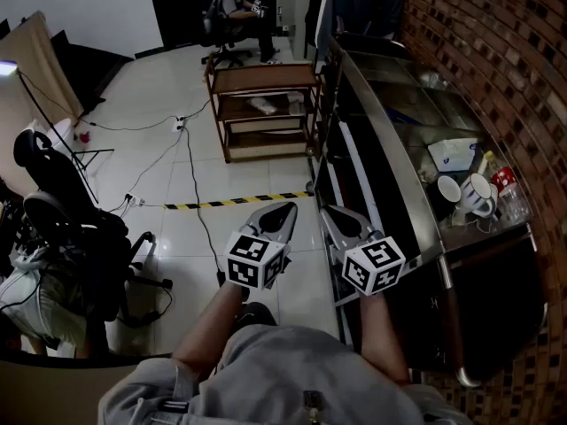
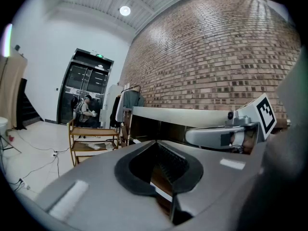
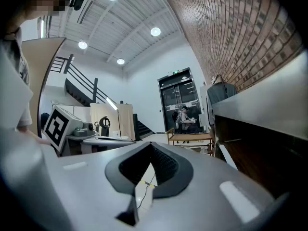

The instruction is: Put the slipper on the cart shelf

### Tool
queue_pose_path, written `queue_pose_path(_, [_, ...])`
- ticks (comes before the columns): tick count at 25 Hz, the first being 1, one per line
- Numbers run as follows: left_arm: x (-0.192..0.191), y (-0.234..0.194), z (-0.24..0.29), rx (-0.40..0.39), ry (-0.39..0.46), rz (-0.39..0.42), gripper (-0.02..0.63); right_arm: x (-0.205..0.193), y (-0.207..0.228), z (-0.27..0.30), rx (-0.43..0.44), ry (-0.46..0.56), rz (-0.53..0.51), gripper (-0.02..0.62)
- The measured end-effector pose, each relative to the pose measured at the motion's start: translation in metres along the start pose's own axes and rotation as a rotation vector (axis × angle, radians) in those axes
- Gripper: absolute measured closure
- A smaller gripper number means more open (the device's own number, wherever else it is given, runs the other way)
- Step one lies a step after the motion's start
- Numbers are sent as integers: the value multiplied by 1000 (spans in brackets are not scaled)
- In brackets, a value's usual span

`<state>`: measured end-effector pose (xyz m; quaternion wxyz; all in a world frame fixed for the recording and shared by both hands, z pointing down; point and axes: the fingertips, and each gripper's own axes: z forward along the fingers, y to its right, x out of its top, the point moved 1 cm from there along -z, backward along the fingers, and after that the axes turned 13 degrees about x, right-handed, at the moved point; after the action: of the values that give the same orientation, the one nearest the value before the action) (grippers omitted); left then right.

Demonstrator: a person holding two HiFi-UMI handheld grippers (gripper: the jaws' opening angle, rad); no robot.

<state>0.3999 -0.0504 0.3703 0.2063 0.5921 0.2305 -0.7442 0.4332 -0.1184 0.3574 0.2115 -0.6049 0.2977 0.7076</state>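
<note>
A wooden cart [image 1: 266,113] with open shelves stands far ahead on the tiled floor. A pale slipper [image 1: 263,106] lies on its middle shelf. In the left gripper view the cart [image 2: 94,146] is small at the left, with the slipper [image 2: 98,147] on a shelf. It shows small and distant in the right gripper view too, as the cart [image 3: 190,138]. My left gripper [image 1: 285,211] and right gripper [image 1: 330,214] are held side by side near my body, far from the cart. Both point forward, shut and empty. The left gripper [image 2: 156,142] and right gripper [image 3: 150,144] have their jaws meeting at the tips.
A long metal-topped counter [image 1: 390,140] runs along the brick wall on the right, carrying cups [image 1: 469,193] and a tissue box [image 1: 454,153]. Black-yellow tape [image 1: 235,202] and cables cross the floor. An office chair [image 1: 62,211] stands at left. A person [image 1: 235,7] sits beyond the cart.
</note>
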Motion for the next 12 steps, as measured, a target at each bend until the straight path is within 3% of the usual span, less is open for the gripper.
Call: queue_pose_path(12, [8, -52, 59, 9, -24, -22, 598, 6, 52, 60, -5, -19, 11, 595])
